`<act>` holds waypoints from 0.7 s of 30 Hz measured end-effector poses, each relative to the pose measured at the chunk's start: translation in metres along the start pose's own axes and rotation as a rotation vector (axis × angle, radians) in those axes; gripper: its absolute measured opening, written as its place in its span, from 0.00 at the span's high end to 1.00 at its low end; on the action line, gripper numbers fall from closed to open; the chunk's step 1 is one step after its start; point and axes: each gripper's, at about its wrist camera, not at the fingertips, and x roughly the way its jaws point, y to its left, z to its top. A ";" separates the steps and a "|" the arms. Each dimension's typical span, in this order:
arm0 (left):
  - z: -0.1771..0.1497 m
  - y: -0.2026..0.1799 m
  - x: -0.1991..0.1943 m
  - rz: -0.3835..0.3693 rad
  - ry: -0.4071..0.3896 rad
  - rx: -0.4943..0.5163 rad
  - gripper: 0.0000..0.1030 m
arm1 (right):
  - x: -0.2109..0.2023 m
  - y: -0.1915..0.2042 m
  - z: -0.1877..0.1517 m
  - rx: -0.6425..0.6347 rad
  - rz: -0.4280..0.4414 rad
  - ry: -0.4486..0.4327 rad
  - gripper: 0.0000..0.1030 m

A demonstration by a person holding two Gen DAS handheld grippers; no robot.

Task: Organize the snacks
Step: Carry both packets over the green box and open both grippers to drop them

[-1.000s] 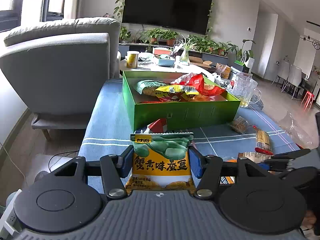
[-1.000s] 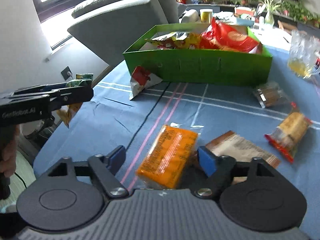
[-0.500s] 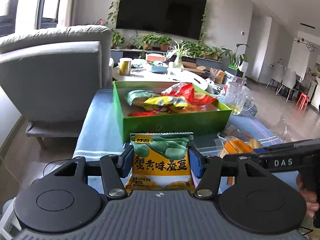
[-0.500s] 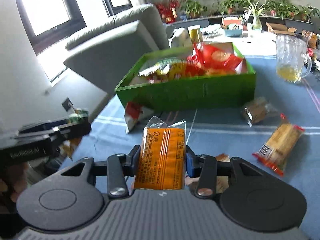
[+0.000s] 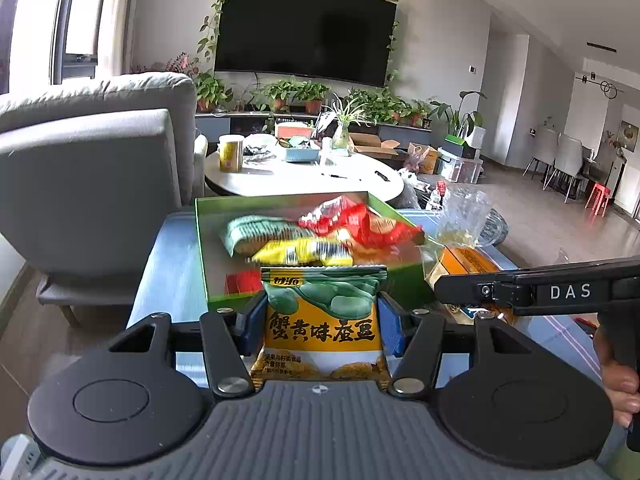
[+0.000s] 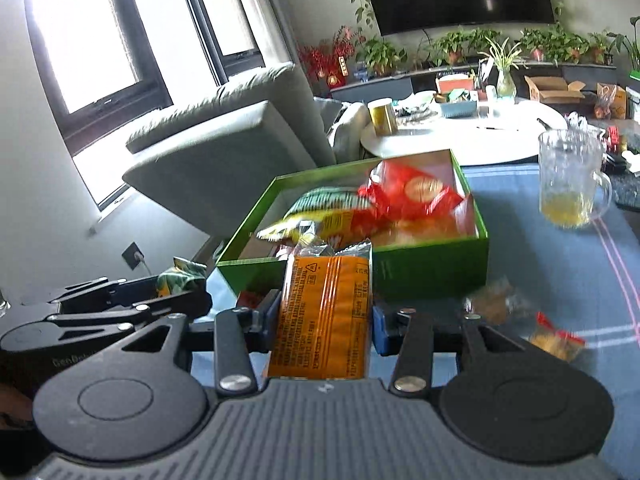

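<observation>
Left gripper point(image 5: 322, 322) clamped on green-yellow packet point(image 5: 322, 320), packet upright between fingers, sides pinched. Right gripper point(image 6: 324, 320) clamped on orange packet point(image 6: 324, 316), also upright between fingers. Green box point(image 5: 400, 276) just ahead of both grippers, on blue surface point(image 6: 560, 264), several snacks inside. Two loose snacks point(image 6: 554, 338) on surface right of right gripper. Glass mug point(image 6: 572, 178) farther ahead-right.

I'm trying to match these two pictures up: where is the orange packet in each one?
Left wrist view: the orange packet shows at right of centre, beside the box, above the other tool's dark bar.
Right wrist view: the orange packet is bottom centre, pinched in the right tongs.
Shared landmark: the green box of snacks.
</observation>
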 end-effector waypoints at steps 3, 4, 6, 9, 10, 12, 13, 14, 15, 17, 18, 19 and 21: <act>0.010 0.001 0.008 0.008 -0.010 0.002 0.48 | 0.006 -0.004 0.010 -0.001 0.008 -0.010 0.40; 0.014 0.002 0.012 0.012 -0.014 0.002 0.48 | 0.009 -0.004 0.013 -0.002 0.010 -0.014 0.40; 0.020 0.005 0.017 0.022 -0.021 -0.001 0.48 | 0.012 -0.005 0.019 -0.007 0.012 -0.020 0.40; 0.030 0.010 0.029 0.033 -0.029 -0.016 0.48 | 0.020 -0.006 0.027 -0.009 0.011 -0.028 0.40; 0.034 0.012 0.033 0.034 -0.032 -0.022 0.48 | 0.022 -0.006 0.029 -0.009 0.011 -0.031 0.40; 0.042 0.016 0.042 0.036 -0.038 -0.027 0.48 | 0.027 -0.007 0.034 -0.008 0.007 -0.039 0.40; 0.046 0.018 0.049 0.038 -0.038 -0.024 0.48 | 0.029 -0.008 0.037 -0.005 0.003 -0.044 0.40; 0.048 0.020 0.054 0.043 -0.038 -0.021 0.48 | 0.032 -0.009 0.040 -0.001 0.001 -0.049 0.40; 0.051 0.021 0.061 0.049 -0.037 -0.017 0.48 | 0.034 -0.009 0.042 0.003 0.002 -0.052 0.40; 0.054 0.023 0.072 0.054 -0.035 -0.011 0.48 | 0.039 -0.010 0.046 0.004 0.009 -0.056 0.40; 0.056 0.025 0.077 0.056 -0.034 -0.013 0.48 | 0.041 -0.010 0.048 -0.001 0.011 -0.058 0.40; 0.058 0.028 0.084 0.059 -0.033 -0.017 0.48 | 0.044 -0.010 0.050 -0.006 0.009 -0.059 0.40; 0.062 0.032 0.093 0.066 -0.033 -0.023 0.48 | 0.051 -0.011 0.054 -0.009 0.000 -0.059 0.40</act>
